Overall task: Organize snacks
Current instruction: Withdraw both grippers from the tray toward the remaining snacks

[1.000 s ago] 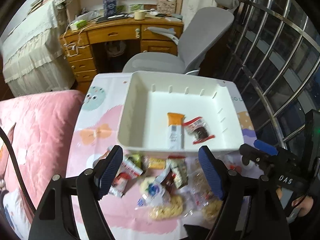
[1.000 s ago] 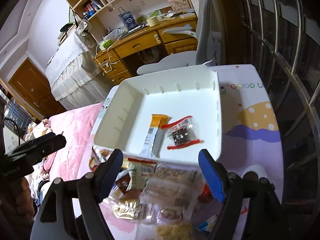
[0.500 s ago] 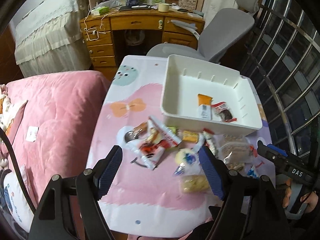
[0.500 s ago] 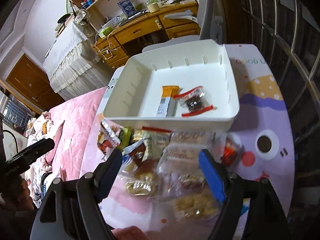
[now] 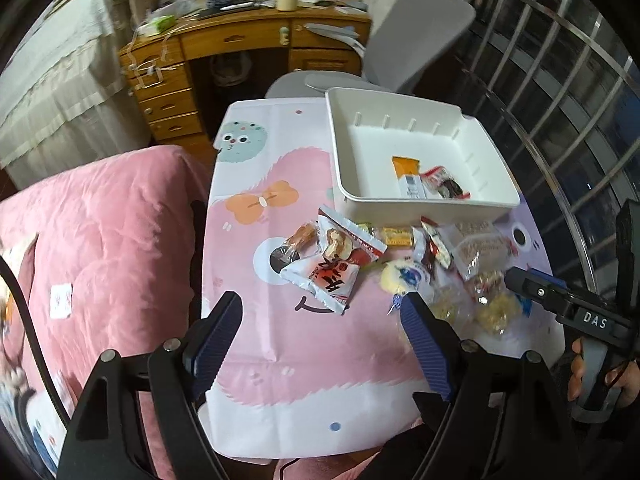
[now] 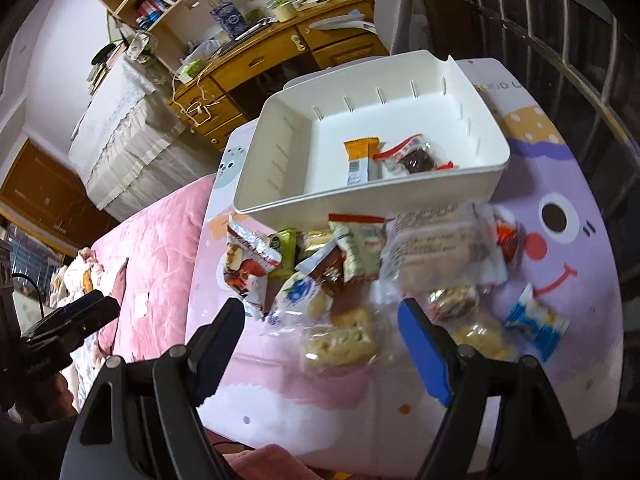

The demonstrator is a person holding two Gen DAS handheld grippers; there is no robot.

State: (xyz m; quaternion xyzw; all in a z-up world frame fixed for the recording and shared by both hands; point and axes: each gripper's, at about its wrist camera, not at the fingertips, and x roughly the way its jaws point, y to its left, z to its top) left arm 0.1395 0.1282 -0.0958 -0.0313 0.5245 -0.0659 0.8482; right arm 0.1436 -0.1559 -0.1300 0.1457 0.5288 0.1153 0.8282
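A white bin (image 5: 424, 200) (image 6: 360, 204) stands at the far right of the cartoon-print table. In it lie an orange bar (image 5: 406, 168) (image 6: 360, 152) and a clear bag of dark snack (image 5: 446, 184) (image 6: 416, 156). In front of the bin lies a pile of loose snack packets, among them a red-and-white packet (image 5: 332, 276) and a large clear packet (image 6: 440, 248). My left gripper (image 5: 320, 304) hangs over the table's near side; its jaws are opening with nothing between them. My right gripper (image 6: 322, 312) hovers open and empty over the pile's near edge.
A pink quilt (image 5: 100, 240) borders the table on the left. Behind the table stand a grey chair (image 5: 400, 40) and a wooden desk (image 5: 240, 40). Window bars (image 5: 560, 80) run along the right. A blue-and-white packet (image 6: 536, 324) lies apart at the right.
Both grippers have drawn back from the bin toward the table's near edge. The snack pile, which lay between the fingers, now sits ahead of them. Both stay empty.
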